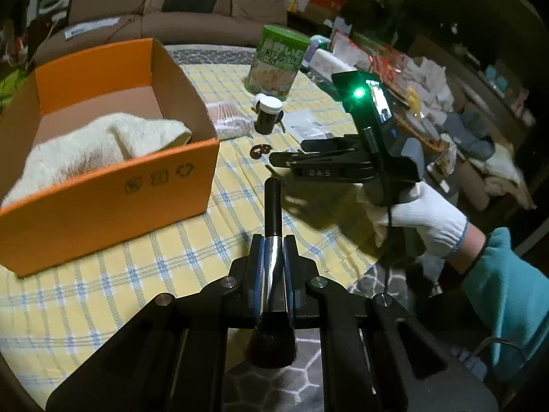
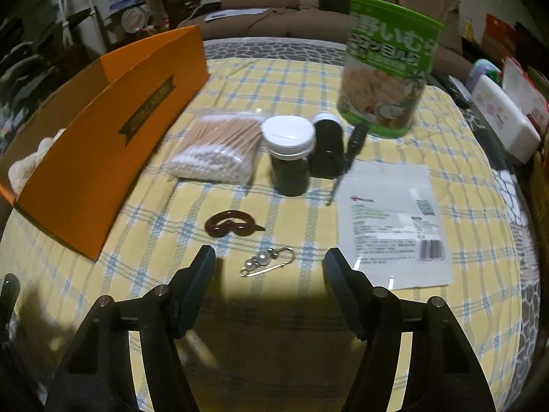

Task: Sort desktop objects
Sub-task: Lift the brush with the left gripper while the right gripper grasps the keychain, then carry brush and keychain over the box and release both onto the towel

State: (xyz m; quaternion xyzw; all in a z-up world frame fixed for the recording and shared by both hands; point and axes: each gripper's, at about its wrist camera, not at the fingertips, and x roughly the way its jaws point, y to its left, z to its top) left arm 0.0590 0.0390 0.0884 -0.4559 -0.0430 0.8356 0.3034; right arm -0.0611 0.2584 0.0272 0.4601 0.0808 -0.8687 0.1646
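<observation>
I've got the makeup brush [image 1: 273,267] clamped in my left gripper [image 1: 272,250], the jaws pinched on its shiny metal ferrule, black handle pointing away from me and the dark bristles fanning out toward the camera. It hangs above the table [image 1: 144,274], just to the right of the orange box [image 1: 113,189], so I judge this one is on its way in but not dropped yet.

Inside the box there's only a cream towel [image 1: 85,147] showing (bunched against the near wall), so by my reckoning the sorting is in its early part.

Plenty left out on the checked cloth. In the right wrist view I see a bag of cotton swabs [image 2: 216,147] next to the box, two dark jars with white caps [image 2: 290,151] touching each other, a black-handled screwdriver [image 2: 350,151] leaning beside them, a tall green can [image 2: 387,68] at the far side, and a flat white packet [image 2: 394,223] to the right. Nearer me lie a brown hair clip [image 2: 231,224] and a pearl pin [image 2: 269,261].

My right gripper [image 2: 271,271] has its jaws partly apart, nothing between the pads, hovering over that pearl pin, which sits in line between the tips. That looks like my next pick.
</observation>
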